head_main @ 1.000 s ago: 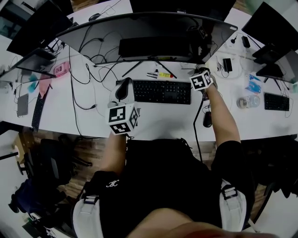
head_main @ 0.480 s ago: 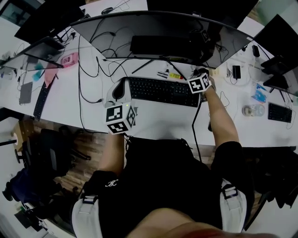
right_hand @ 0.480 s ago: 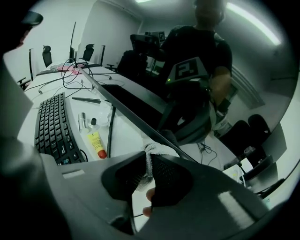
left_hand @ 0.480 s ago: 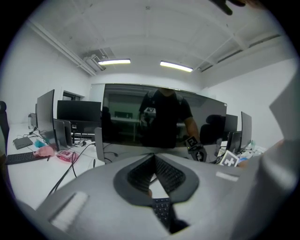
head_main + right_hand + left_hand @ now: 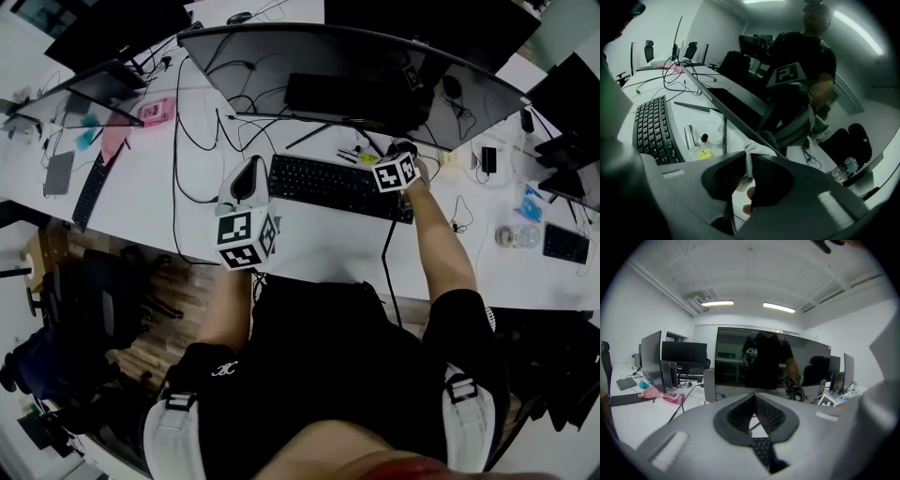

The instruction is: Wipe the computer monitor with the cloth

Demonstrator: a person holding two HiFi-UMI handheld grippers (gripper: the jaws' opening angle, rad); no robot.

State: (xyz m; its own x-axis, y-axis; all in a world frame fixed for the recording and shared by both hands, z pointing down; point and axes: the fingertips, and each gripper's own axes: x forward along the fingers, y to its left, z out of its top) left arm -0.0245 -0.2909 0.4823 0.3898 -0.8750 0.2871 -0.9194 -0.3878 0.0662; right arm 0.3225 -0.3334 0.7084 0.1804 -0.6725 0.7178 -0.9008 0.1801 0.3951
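**Wide curved black monitor** [image 5: 347,70]: upright at the rear of a white desk [image 5: 309,244]; screen dark and mirror-like.

**Flat black keyboard** [image 5: 333,186]: on the desk, just in front of the monitor's stand.

**Right gripper** [image 5: 749,161]: raised near the monitor's lower right edge, beyond the keyboard's right end. Jaws clamped on a small white textured cloth [image 5: 751,151], whose folded top pokes above the jaw tips close to the monitor's lower edge. Contact with the screen cannot be told.

**Left gripper** [image 5: 753,399]: held in front of the monitor's left half, beside the keyboard's left end, aimed at the screen. Jaw tips meet, with nothing between them.

**Slim silver tube** [image 5: 689,137]: lying between the keyboard and the monitor.
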